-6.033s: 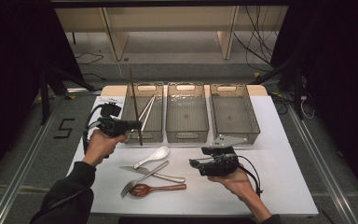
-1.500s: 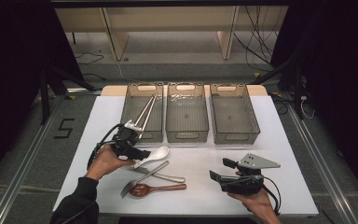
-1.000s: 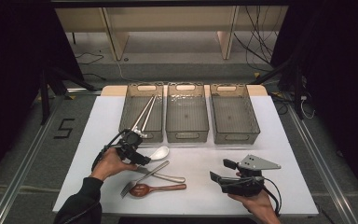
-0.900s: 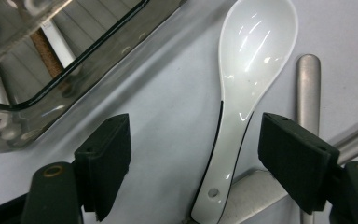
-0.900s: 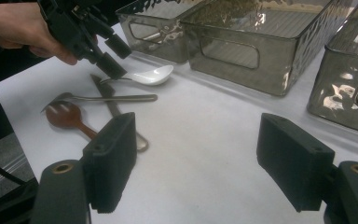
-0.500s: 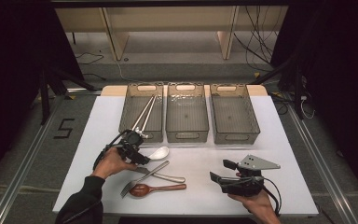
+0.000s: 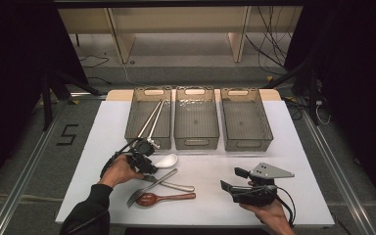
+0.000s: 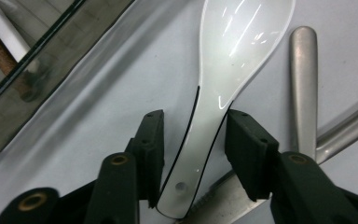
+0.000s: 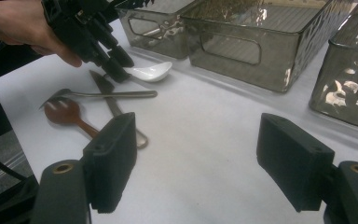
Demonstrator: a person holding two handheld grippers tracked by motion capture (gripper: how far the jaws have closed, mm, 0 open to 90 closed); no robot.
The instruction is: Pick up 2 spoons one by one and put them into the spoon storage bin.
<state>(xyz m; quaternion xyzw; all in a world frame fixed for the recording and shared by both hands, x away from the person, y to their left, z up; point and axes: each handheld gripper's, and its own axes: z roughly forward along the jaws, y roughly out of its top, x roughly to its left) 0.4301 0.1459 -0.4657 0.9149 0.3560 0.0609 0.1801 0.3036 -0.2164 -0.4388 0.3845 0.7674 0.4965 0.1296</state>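
Left gripper view: open left tool straddles the white spoon's handle, bowl pointing straight away.

Three mesh bins, chopsticks in the left one; wooden spoon

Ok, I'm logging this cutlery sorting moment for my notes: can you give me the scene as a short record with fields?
left gripper: open, jaws either side of the white spoon's handle
white spoon: flat on the table, bowl pointing away from the gripper
right gripper: open, holding nothing, above bare table
other cutlery: fork, knife, brown spoon
bins: three; left bin holds chopsticks
table: white
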